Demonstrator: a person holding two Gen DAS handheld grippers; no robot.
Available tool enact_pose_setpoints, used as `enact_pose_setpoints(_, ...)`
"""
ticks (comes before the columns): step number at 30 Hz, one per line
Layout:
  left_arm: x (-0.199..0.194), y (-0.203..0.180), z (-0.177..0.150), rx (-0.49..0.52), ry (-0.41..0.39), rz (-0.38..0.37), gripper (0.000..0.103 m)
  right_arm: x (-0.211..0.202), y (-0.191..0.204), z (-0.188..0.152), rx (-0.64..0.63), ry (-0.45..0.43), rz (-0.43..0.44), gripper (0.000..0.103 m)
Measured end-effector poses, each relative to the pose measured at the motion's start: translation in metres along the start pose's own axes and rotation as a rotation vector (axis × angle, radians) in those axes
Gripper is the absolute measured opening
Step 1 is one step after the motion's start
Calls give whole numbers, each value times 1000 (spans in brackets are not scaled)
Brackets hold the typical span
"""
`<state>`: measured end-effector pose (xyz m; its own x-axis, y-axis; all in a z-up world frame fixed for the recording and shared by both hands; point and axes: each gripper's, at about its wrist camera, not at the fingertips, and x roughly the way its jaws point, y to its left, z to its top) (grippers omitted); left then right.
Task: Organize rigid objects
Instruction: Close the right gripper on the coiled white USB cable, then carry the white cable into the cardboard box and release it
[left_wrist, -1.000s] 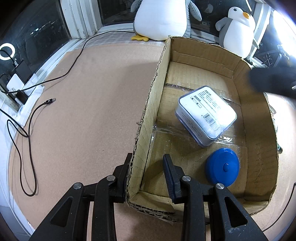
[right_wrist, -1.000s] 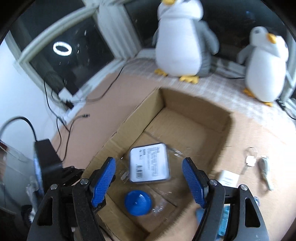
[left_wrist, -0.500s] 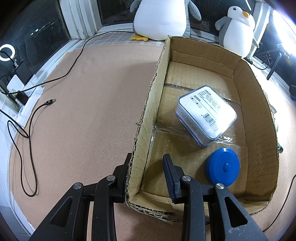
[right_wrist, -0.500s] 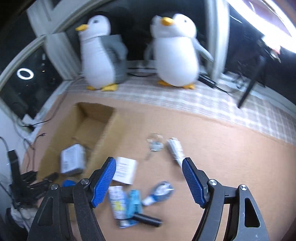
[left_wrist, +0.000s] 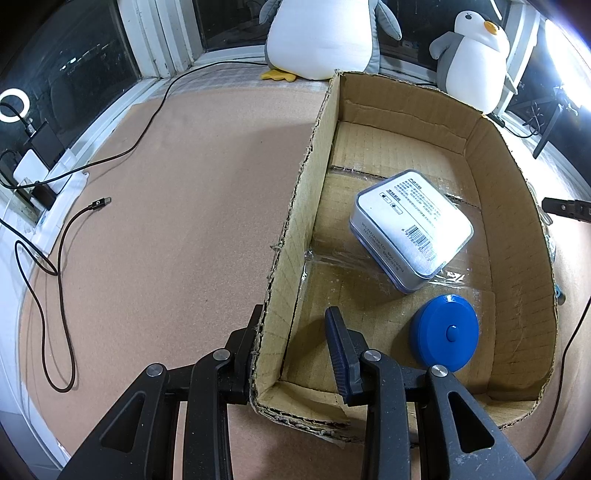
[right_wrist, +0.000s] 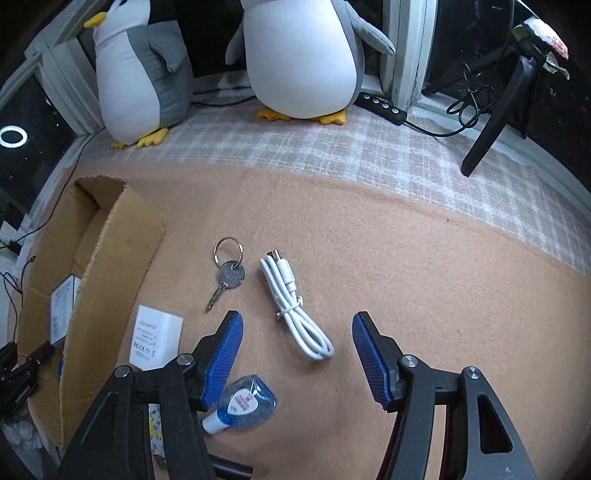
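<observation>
My left gripper (left_wrist: 293, 325) straddles the near left wall of the cardboard box (left_wrist: 295, 206), its jaws apart with a gap on the inner side. Inside the box lie a white tin case (left_wrist: 412, 225) and a round blue container (left_wrist: 445, 334). My right gripper (right_wrist: 297, 341) is open and empty, just above a coiled white cable (right_wrist: 295, 306) on the tan mat. A key on a ring (right_wrist: 227, 275), a white packet (right_wrist: 157, 338) and a small clear bottle with a blue cap (right_wrist: 243, 404) lie near it. The box (right_wrist: 99, 273) stands to the left in the right wrist view.
Two plush penguins (right_wrist: 303, 55) stand at the back by the window. A black cable (left_wrist: 55, 251) trails over the mat left of the box. A black remote with cord (right_wrist: 384, 105) and a tripod leg (right_wrist: 491, 125) are at the back right.
My right gripper has swung from above the box to the right and come down over the loose items on the mat. The left gripper has stayed on the box wall.
</observation>
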<state>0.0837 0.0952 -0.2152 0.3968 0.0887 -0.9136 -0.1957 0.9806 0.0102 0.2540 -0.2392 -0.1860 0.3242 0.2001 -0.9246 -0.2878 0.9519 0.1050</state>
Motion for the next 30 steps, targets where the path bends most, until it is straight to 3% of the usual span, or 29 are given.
enact_pose_setpoints(3, 1, 0, 0, 1, 1, 0, 34, 7, 2, 5, -5, 9, -10, 56)
enact_pose_setpoints(7, 0, -1, 0, 0, 0, 0, 34, 17, 6, 9, -8, 32, -28, 45)
enact_pose_setpoints(12, 1, 0, 0, 1, 0, 0, 34, 22, 7, 13, 7, 39, -45, 40)
enact_pose_setpoints(20, 1, -1, 0, 1, 0, 0, 34, 23, 1, 17, 52, 55, -55, 18)
enact_pose_setpoints(30, 2, -3, -1, -1, -2, -1, 34, 12, -20, -2, 148, 45, -13, 14)
